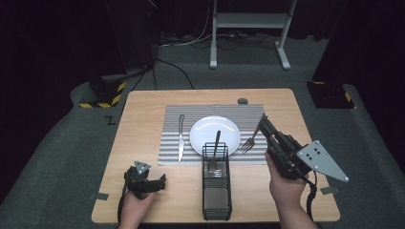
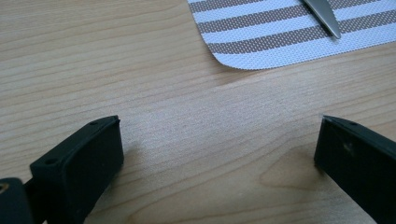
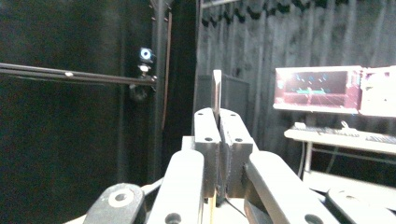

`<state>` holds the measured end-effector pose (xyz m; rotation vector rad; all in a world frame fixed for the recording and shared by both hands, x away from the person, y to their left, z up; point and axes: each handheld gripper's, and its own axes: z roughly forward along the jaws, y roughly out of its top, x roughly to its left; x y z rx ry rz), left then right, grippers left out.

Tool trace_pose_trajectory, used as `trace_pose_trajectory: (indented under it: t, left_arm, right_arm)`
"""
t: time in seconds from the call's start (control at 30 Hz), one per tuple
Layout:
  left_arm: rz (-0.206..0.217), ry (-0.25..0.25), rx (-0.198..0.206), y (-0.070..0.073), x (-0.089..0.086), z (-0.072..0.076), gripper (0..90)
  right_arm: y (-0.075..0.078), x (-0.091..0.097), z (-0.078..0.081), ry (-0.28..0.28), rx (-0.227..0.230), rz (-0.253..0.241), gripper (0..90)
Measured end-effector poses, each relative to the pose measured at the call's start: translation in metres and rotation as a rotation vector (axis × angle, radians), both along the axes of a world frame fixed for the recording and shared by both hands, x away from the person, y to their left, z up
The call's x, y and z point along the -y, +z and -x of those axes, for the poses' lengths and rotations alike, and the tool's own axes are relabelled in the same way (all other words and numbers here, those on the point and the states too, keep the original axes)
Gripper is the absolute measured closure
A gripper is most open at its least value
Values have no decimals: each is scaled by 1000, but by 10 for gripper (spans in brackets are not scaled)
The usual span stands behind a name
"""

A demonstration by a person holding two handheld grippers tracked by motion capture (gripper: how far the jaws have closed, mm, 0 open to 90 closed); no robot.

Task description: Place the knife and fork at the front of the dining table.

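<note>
My right gripper (image 1: pixel 264 124) is shut on the handle of a silver fork (image 1: pixel 248 142), whose tines hang down over the right edge of the striped placemat (image 1: pixel 167 143), beside the white plate (image 1: pixel 210 130). In the right gripper view the shut jaws (image 3: pixel 218 116) point out at the room, and the fork handle (image 3: pixel 216 91) sticks up between them. My left gripper (image 1: pixel 145 180) rests on the table near its front left, open, with bare wood between its jaws (image 2: pixel 219 135). A knife (image 1: pixel 181 136) lies left of the plate, and its tip (image 2: pixel 323 15) shows in the left gripper view.
A black wire caddy (image 1: pixel 217 193) stands at the front middle of the table with a spoon (image 1: pixel 216 145) upright in it. A small dark object (image 1: pixel 242 100) lies at the table's far edge. Beyond the table stand a metal frame and dark curtains.
</note>
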<state>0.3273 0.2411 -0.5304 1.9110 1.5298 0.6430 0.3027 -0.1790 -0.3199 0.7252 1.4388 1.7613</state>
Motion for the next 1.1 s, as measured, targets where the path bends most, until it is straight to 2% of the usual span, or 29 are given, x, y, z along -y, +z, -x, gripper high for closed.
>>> trace_pose_trajectory:
  t: [0.03, 0.07, 0.13, 0.17, 0.23, 0.43, 0.47, 0.53, 0.73, 0.8, 0.83, 0.97, 1.1]
  left_arm:
    - [0, 0, 0, 0, 0, 0, 14]
    - [2, 0, -1, 0, 0, 0, 14]
    - [3, 0, -2, 0, 0, 0, 14]
    - [1, 1, -1, 0, 0, 0, 14]
    - [-1, 3, 0, 0, 0, 0, 15]
    - [4, -1, -4, 0, 0, 0, 12]
    - [5, -4, -4, 0, 0, 0, 12]
    - [7, -8, -5, 0, -1, -1, 11]
    - [6, -10, -5, 0, -1, 0, 7]
    - [8, -12, -5, 0, -1, -1, 6]
    - [8, -12, -5, 0, -1, -1, 5]
    - [5, -12, -6, 0, -1, -1, 4]
    - [7, -14, -5, 0, -1, -1, 4]
  right_arm:
    - [-8, 7, -3, -23, -17, 5, 871]
    - [-8, 7, -3, -23, -17, 5, 871]
    - [-17, 13, -8, -37, -45, 1, 871]
    - [-29, 19, -14, -51, -72, 5, 870]
    - [-34, 21, -15, -54, -81, 7, 871]
    - [-65, 31, -33, -70, -160, 39, 871]
    - [-74, 33, -39, -87, -173, 47, 871]
    - [-78, 33, -42, -93, -180, 53, 871]
    - [-99, 27, -67, -95, -243, 90, 871]
    - [-101, 27, -69, -95, -246, 95, 871]
    - [-105, 25, -76, -88, -265, 98, 871]
    - [-110, 23, -85, -81, -290, 107, 871]
    - [-113, 21, -89, -89, -299, 123, 870]
